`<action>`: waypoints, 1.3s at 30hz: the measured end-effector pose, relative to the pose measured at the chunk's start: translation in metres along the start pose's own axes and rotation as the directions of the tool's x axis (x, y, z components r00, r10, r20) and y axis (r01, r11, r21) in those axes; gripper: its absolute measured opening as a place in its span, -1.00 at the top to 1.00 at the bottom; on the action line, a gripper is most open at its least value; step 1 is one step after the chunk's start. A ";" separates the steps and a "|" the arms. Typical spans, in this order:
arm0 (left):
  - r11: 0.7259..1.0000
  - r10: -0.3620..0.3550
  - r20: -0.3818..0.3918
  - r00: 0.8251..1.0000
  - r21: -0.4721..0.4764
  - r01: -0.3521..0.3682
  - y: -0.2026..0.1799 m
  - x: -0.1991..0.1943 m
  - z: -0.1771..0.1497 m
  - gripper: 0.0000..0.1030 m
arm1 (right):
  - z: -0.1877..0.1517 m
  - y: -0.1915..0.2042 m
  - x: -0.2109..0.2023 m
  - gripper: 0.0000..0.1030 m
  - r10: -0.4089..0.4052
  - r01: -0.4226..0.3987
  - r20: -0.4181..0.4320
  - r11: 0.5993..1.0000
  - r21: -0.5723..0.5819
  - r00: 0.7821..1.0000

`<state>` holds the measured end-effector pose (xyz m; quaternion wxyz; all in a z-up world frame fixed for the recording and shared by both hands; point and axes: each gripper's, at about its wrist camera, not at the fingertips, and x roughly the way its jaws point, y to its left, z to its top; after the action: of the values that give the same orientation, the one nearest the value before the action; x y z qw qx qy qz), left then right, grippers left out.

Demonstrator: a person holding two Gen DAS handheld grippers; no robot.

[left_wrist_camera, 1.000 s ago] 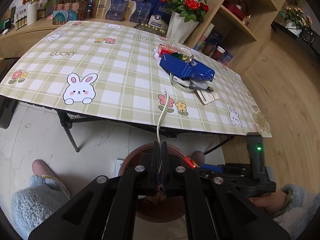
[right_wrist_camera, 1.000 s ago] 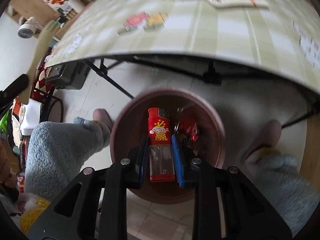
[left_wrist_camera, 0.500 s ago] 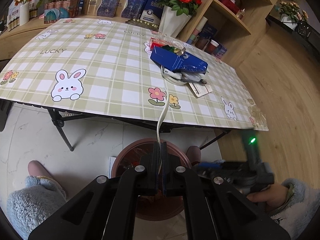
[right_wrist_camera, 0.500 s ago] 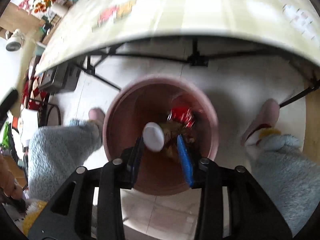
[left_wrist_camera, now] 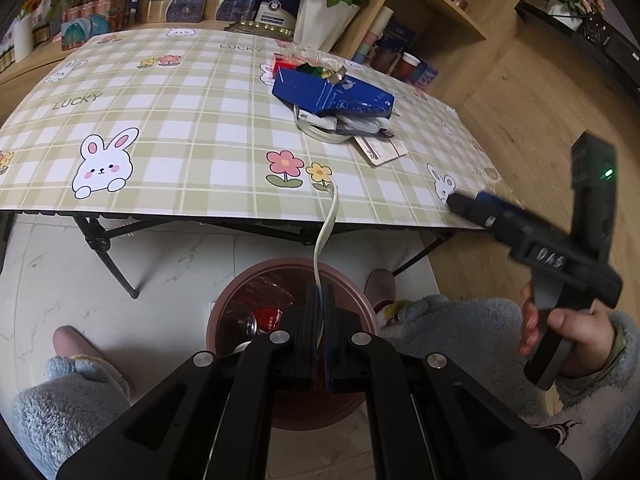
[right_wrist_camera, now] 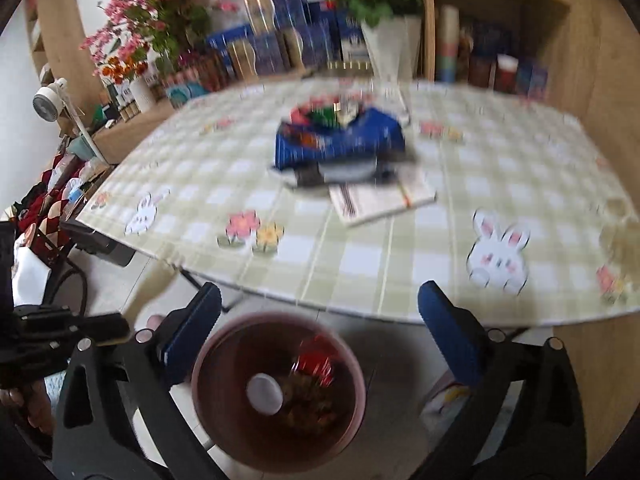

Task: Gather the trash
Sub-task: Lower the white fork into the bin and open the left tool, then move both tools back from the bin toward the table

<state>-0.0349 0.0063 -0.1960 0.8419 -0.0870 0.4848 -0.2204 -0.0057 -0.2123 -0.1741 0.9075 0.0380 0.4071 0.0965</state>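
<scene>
While the left gripper (left_wrist_camera: pixel 319 300) pinches a thin white strip (left_wrist_camera: pixel 326 232) between pressed-together jaws, the strip stands up and curves above a brown bin (left_wrist_camera: pixel 256 292) on the floor. Inside the bin lie a red can (left_wrist_camera: pixel 267 317) and other scraps; from the right wrist view a pale round lid (right_wrist_camera: pixel 264 393) and red wrapping (right_wrist_camera: pixel 316 362) show among brownish litter, blurred. The bin sits just off the near edge of the surface (left_wrist_camera: pixel 168 136), between two slippered feet and fluffy grey-blue trouser legs.

The right gripper (right_wrist_camera: pixel 320 332) hangs over the bin with its jaws opening, spread wide, and nothing between them. In the left wrist view it shows at the right, held in a hand (left_wrist_camera: pixel 568 328) with a fluffy sleeve, a green light on its body.

On the checked cloth with rabbits and flowers, more trash is heaped well back from the edge: a blue box (left_wrist_camera: pixel 332 94) on top of white cables (left_wrist_camera: pixel 320 126), a printed card (left_wrist_camera: pixel 380 150) beside them, red and green wrappers (left_wrist_camera: pixel 304 66) behind. Farther off stand a white vase of red roses (left_wrist_camera: pixel 326 16), boxes along the wall, and wooden shelves (left_wrist_camera: pixel 436 4).
</scene>
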 end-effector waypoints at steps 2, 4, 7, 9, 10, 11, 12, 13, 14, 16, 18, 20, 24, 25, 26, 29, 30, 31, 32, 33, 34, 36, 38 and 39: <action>1.000 0.002 -0.010 1.000 0.006 -0.002 -0.001 0.002 0.000 0.94 | 0.005 -0.001 -0.004 -0.88 -0.002 0.002 0.012 1.000 -0.009 1.000; 1.000 0.005 -0.023 1.000 0.015 -0.005 -0.003 0.004 -0.001 0.94 | 0.007 0.000 -0.007 -0.88 -0.007 0.007 0.025 1.000 -0.008 1.000; 1.000 0.006 -0.045 0.999 0.030 -0.005 -0.006 0.008 -0.002 0.94 | 0.012 0.000 -0.013 -0.88 -0.008 0.008 0.043 1.000 -0.004 0.999; 0.999 0.006 -0.064 0.998 0.041 -0.004 -0.008 0.012 -0.003 0.94 | 0.013 0.000 -0.016 -0.88 -0.007 0.007 0.052 1.000 0.000 0.999; 0.999 0.009 -0.078 0.997 0.048 -0.005 -0.010 0.014 -0.003 0.94 | 0.014 -0.001 -0.018 -0.88 -0.008 0.008 0.054 1.000 0.002 0.998; 0.998 0.012 -0.095 0.995 0.057 -0.007 -0.011 0.017 -0.004 0.94 | 0.015 -0.002 -0.019 -0.88 -0.010 0.010 0.057 1.000 0.003 0.998; 0.998 0.015 -0.110 0.994 0.064 -0.008 -0.012 0.020 -0.005 0.94 | 0.015 -0.001 -0.021 -0.88 -0.012 0.012 0.061 1.000 0.004 0.998; 0.998 0.016 -0.121 0.993 0.068 -0.008 -0.013 0.023 -0.007 0.94 | 0.016 -0.003 -0.023 -0.88 -0.014 0.013 0.065 1.000 0.007 0.998; 0.997 0.015 -0.137 0.990 0.073 -0.005 -0.014 0.026 -0.008 0.94 | 0.017 -0.004 -0.024 -0.88 -0.015 0.014 0.067 1.000 0.010 0.998; 0.997 0.013 -0.157 0.987 0.081 0.000 -0.016 0.031 -0.010 0.94 | 0.016 -0.007 -0.025 -0.88 -0.018 0.017 0.069 1.000 0.018 0.997; 0.996 0.011 -0.174 0.985 0.087 0.004 -0.017 0.036 -0.011 0.94 | 0.016 -0.010 -0.026 -0.88 -0.022 0.020 0.069 1.000 0.024 0.997; 0.996 0.011 -0.186 0.982 0.090 0.006 -0.017 0.039 -0.012 0.94 | 0.015 -0.013 -0.026 -0.88 -0.025 0.023 0.069 0.999 0.031 0.997; 0.995 -0.003 -0.210 0.978 0.092 0.023 -0.018 0.045 -0.013 0.94 | 0.013 -0.016 -0.027 -0.89 -0.029 0.026 0.066 0.999 0.045 0.997; 0.995 -0.011 -0.207 0.978 0.097 0.032 -0.019 0.044 -0.013 0.89 | 0.013 -0.016 -0.027 -0.88 -0.030 0.027 0.064 0.999 0.047 0.997; 0.994 -0.019 -0.202 0.979 0.100 0.040 -0.020 0.043 -0.013 0.67 | 0.012 -0.017 -0.026 -0.88 -0.031 0.028 0.062 0.998 0.050 0.998; 0.995 -0.019 -0.164 0.986 0.090 0.034 -0.020 0.038 -0.010 0.00 | 0.011 -0.018 -0.026 -0.88 -0.032 0.029 0.059 0.998 0.054 0.998; 0.996 -0.018 -0.155 0.988 0.086 0.031 -0.019 0.036 -0.009 -0.01 | 0.011 -0.018 -0.026 -0.88 -0.033 0.030 0.057 0.998 0.055 0.998; 0.996 -0.018 -0.149 0.989 0.080 0.031 -0.018 0.034 -0.007 -0.03 | 0.011 -0.018 -0.026 -0.88 -0.033 0.030 0.056 0.998 0.056 0.998; 0.997 -0.015 -0.138 0.990 0.069 0.025 -0.016 0.033 -0.006 -0.04 | 0.011 -0.018 -0.025 -0.88 -0.033 0.030 0.055 0.998 0.056 0.998; 0.998 -0.011 -0.128 0.992 0.061 0.018 -0.014 0.031 -0.005 -0.05 | 0.010 -0.018 -0.025 -0.88 -0.034 0.031 0.055 0.998 0.056 0.998; 0.999 -0.005 -0.118 0.993 0.053 0.011 -0.012 0.030 -0.004 -0.07 | 0.010 -0.018 -0.025 -0.88 -0.035 0.032 0.054 0.998 0.055 0.998; 0.999 0.016 -0.085 0.996 0.032 -0.014 -0.008 0.025 -0.001 -0.08 | 0.010 -0.018 -0.024 -0.88 -0.037 0.035 0.052 0.998 0.054 0.998; 0.999 0.037 -0.049 0.998 0.003 -0.037 -0.002 0.019 0.002 -0.16 | 0.010 -0.018 -0.024 -0.88 -0.039 0.036 0.053 0.998 0.058 0.998; 0.999 0.044 -0.036 0.998 -0.010 -0.044 0.001 0.017 0.004 -0.19 | 0.010 -0.019 -0.023 -0.88 -0.039 0.036 0.053 0.998 0.060 0.998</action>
<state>-0.0239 -0.0012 -0.2074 0.8372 -0.0769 0.5029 -0.2007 -0.0104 -0.2352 -0.1530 0.9182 0.0599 0.3858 0.0663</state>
